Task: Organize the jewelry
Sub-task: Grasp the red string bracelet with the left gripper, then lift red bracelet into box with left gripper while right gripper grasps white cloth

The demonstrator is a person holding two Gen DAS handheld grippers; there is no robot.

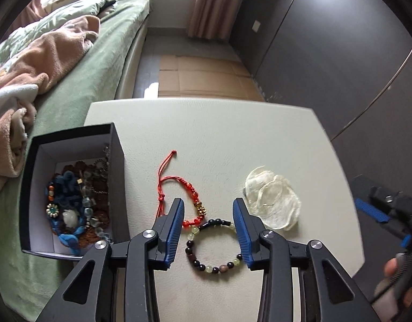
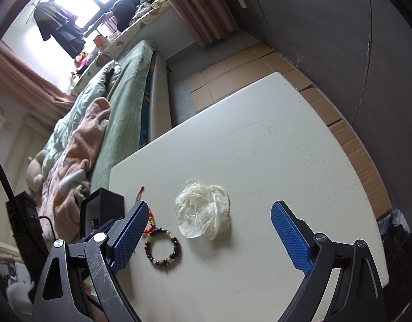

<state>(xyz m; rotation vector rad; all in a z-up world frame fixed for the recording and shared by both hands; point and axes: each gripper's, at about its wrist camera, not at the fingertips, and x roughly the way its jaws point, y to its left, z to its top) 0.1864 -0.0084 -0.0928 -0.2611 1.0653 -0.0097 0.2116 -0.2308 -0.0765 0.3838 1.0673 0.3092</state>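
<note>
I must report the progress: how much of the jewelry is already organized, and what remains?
Done: several pieces already lie in the black box. In hand: nothing is gripped; the left gripper hangs open over the beaded bracelet. The right gripper is open too. Left: that bracelet, the red cord bracelet and the white flower piece remain on the table.

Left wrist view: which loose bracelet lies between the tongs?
The dark-and-pale beaded bracelet, a closed ring of round beads. The red cord bracelet lies beyond, trailing loose cord ends.

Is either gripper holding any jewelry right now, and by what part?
Nothing is held. The left gripper has open jaws either side of the beaded bracelet, apparently not pressing it. The right gripper is wide open, empty.
</note>
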